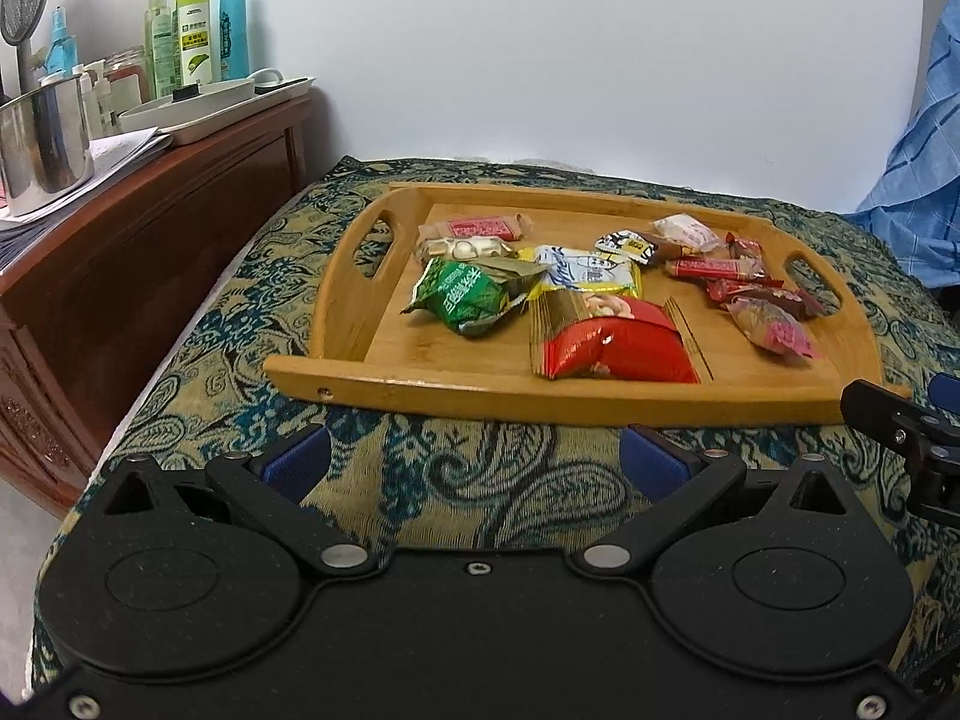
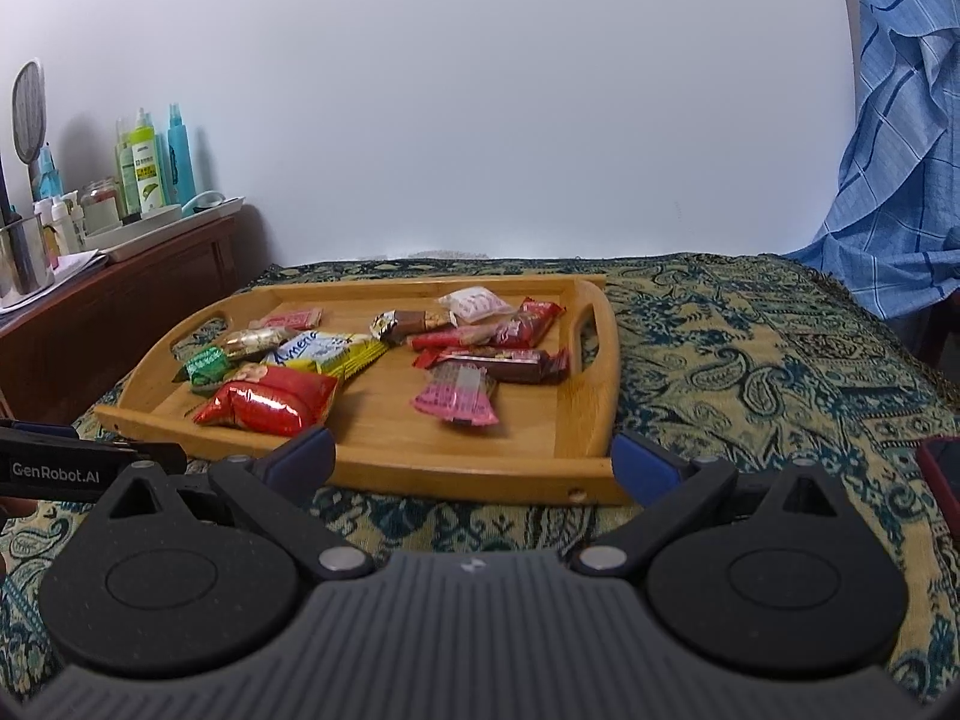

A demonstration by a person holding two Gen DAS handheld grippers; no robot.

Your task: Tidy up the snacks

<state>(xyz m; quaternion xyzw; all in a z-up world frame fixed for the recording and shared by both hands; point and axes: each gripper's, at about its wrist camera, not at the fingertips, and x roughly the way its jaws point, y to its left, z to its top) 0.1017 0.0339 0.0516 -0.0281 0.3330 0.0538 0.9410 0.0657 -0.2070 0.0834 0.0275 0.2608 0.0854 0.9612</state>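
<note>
A bamboo tray [image 1: 444,387] [image 2: 588,372] with cut-out handles rests on the patterned cloth and holds several wrapped snacks. Among them are a red bag [image 1: 618,345] [image 2: 270,402], a green packet [image 1: 465,297] [image 2: 207,366], a yellow-and-white packet [image 1: 591,270] [image 2: 327,351], a pink packet [image 1: 774,327] [image 2: 459,399] and brown and red bars [image 2: 504,363]. My left gripper [image 1: 474,459] is open and empty just short of the tray's near rim. My right gripper [image 2: 474,459] is also open and empty at the tray's near right corner.
A dark wooden sideboard [image 1: 138,222] stands to the left with a steel pot [image 1: 42,150], spray bottles [image 1: 192,30] and a white dish. Blue checked fabric [image 2: 894,168] hangs at the right. A dark red phone [image 2: 945,480] lies on the cloth's right edge.
</note>
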